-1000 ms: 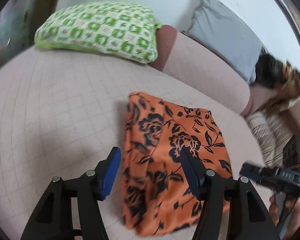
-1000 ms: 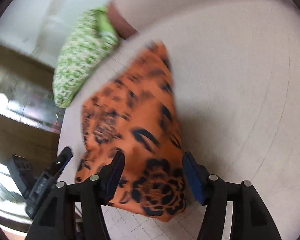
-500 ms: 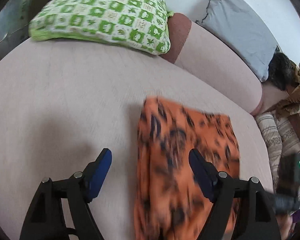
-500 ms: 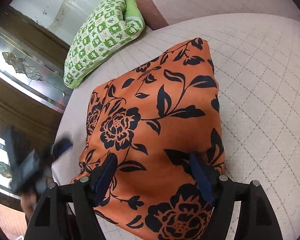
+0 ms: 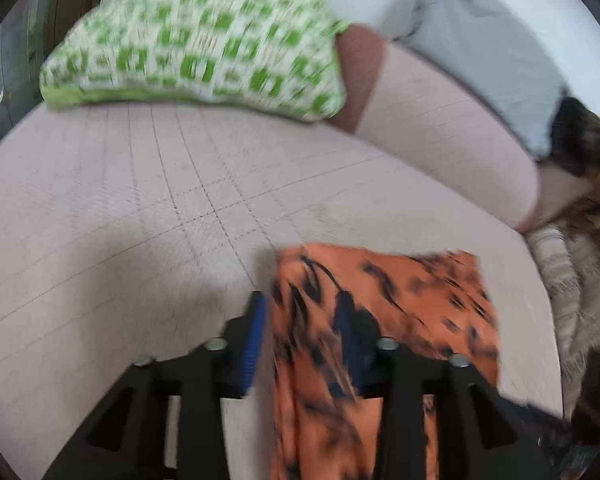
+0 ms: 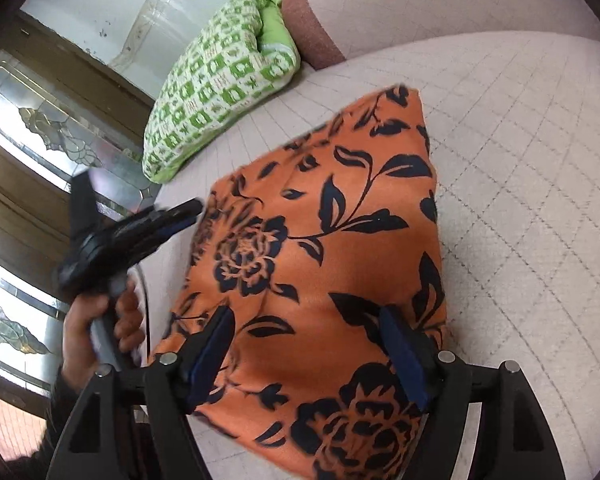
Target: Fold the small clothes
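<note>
An orange cloth with a black flower print (image 6: 324, 248) lies folded flat on the pink quilted cushion (image 5: 140, 220). My left gripper (image 5: 304, 336) is at the cloth's (image 5: 400, 304) left edge. Its jaws are closing, with that edge between the blue pads; blur hides any contact. In the right wrist view the left gripper (image 6: 132, 236) reaches in from the left, held by a hand (image 6: 100, 320). My right gripper (image 6: 308, 344) stands open over the cloth's near end, with a finger on each side of a flower.
A green-and-white checked pillow (image 5: 196, 44) rests against the pink backrest (image 5: 440, 120) at the far side. A grey pillow (image 5: 480, 40) and a striped cloth (image 5: 572, 280) lie to the right. A patterned glass door (image 6: 28, 120) stands to the left.
The left gripper's jaws widened, then narrowed around the cloth's left edge as it slid along. The right gripper opened wider and settled lower over the cloth's near end.
</note>
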`<state>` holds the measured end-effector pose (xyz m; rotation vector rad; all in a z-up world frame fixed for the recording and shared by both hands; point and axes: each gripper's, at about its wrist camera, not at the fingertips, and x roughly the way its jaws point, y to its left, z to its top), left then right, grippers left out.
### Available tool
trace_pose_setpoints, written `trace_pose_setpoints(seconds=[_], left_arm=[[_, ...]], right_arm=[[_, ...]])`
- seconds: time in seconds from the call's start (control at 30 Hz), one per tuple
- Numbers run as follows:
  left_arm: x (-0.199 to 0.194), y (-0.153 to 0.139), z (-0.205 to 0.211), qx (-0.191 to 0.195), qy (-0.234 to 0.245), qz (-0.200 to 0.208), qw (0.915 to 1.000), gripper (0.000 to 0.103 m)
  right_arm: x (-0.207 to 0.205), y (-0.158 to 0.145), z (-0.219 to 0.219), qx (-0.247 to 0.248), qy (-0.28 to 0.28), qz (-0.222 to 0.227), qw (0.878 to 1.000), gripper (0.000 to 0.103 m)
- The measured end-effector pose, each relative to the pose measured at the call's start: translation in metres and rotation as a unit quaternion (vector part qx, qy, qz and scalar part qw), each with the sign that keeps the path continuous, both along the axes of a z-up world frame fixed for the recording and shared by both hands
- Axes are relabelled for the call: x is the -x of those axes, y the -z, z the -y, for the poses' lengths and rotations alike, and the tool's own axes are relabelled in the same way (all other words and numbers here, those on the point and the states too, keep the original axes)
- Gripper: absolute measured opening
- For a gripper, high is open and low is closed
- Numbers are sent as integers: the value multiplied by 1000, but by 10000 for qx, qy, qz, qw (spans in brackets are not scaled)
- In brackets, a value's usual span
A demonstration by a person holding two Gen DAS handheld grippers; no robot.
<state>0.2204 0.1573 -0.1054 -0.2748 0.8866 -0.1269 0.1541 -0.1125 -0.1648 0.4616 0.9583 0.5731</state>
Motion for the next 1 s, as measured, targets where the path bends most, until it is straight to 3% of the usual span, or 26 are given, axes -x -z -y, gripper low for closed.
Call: trace_pose_setpoints(seconds=[0.07,0.13,0.2,0.27,0.33,0.47,0.6,0.7,0.9,1.0], left_arm=[[38,-12,12,-28,189,139,9997,46],[66,-12,27,-58,415,199,9989,51],[89,-3,33,-71,202,203,9996,62],[103,21,34,-33,94,-91,9999,65],[98,46,39,-338,88,-655,9972,62],[117,26,34,-313,-219,-305,9988,61],[129,7,44,-536,-143,-51,9984,66],[135,4,45,-580,-225,-107,9980,66],[140,3,43,-646,-283,-87,9975,66],[138,5,45,-621,-270,-100,9977,66]], right_arm=[[15,-8,0,-73,-45,168,9998,77],[24,-1,-2,-104,-121,46,9999,77],[23,17,-3,-120,-134,-253,9995,77],[20,30,-3,-208,-128,-475,9986,77],[29,13,-1,-176,6,-362,9992,77],[57,-20,5,65,50,188,9998,78],[68,1,6,49,119,-66,9999,79],[64,31,2,389,128,-436,9982,79],[75,-2,15,57,268,-3,9996,79],[66,14,7,75,121,-193,9997,82]])
